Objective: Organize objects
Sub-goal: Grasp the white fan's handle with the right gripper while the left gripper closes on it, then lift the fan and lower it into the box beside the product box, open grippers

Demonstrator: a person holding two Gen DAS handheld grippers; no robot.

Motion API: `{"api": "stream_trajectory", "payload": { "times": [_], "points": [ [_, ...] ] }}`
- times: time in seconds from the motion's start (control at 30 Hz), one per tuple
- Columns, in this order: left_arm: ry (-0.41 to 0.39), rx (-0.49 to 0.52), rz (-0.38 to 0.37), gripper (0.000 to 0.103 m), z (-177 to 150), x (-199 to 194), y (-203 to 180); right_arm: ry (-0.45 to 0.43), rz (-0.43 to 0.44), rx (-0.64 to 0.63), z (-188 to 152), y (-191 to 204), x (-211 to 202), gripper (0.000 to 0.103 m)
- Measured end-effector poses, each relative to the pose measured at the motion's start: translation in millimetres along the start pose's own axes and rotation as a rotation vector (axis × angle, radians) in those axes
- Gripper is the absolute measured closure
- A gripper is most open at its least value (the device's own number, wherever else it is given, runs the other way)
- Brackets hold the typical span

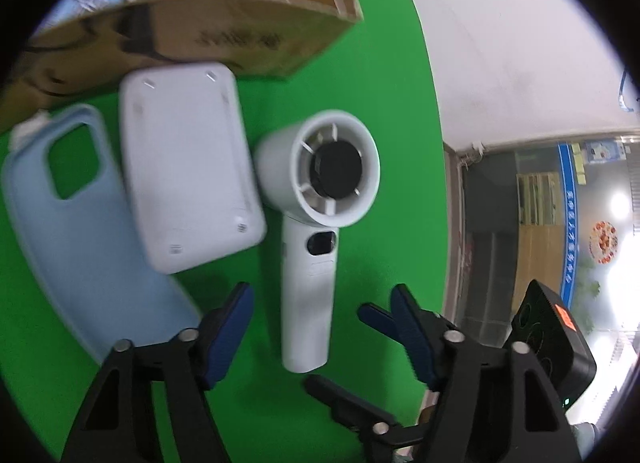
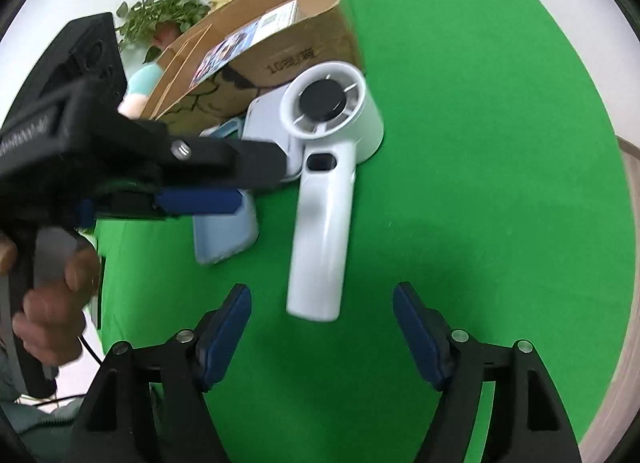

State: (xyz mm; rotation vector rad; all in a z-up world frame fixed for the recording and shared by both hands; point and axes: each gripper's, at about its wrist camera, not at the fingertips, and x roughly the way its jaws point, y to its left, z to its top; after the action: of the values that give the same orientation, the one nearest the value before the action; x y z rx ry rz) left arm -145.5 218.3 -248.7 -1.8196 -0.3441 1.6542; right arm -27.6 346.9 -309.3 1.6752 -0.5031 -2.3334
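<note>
The cardboard box (image 1: 256,35) stands at the far side of the green-covered desk (image 1: 372,111), a white wall (image 1: 500,35) beyond. Before it lie a blue phone case (image 1: 80,231), a white slab (image 1: 188,167) and a white fan (image 1: 316,215). Left hand-held gripper (image 1: 320,327) and right hand-held gripper (image 2: 322,323) both gape wide, holding nothing.

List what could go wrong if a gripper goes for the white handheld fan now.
1. The left gripper and right gripper are both open around the fan handle's end; they may collide.
2. The white box lies close beside the fan head and overlaps the blue phone case; dragging the fan could shift both.
3. The rounded handle may slip from the pads.
</note>
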Motion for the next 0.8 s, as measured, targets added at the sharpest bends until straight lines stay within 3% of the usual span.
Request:
{"api": "stream_trajectory", "payload": {
  "times": [0.13, 0.2, 0.3, 0.47, 0.53, 0.8],
  "points": [
    [0.041, -0.003, -0.022, 0.045, 2, 18, 0, -0.01, -0.03, -0.029, -4, 2, 9, 0.036],
    [0.063, -0.014, -0.027, 0.051, -1, 26, 1, -0.017, -0.035, -0.025, -6, 1, 12, 0.041],
    [0.086, -0.019, -0.044, 0.062, -1, 34, 2, -0.019, -0.045, -0.022, -9, 2, 17, 0.056],
    [0.091, -0.052, -0.07, 0.068, -3, 38, 7, -0.025, -0.095, -0.042, -18, 6, 19, 0.071],
    [0.098, -0.05, -0.067, 0.075, -6, 41, 7, -0.016, -0.091, -0.022, -21, 3, 18, 0.072],
    [0.075, -0.056, -0.117, 0.073, -14, 25, -3, -0.001, -0.029, 0.085, -30, 0, -3, 0.072]
  ]
}}
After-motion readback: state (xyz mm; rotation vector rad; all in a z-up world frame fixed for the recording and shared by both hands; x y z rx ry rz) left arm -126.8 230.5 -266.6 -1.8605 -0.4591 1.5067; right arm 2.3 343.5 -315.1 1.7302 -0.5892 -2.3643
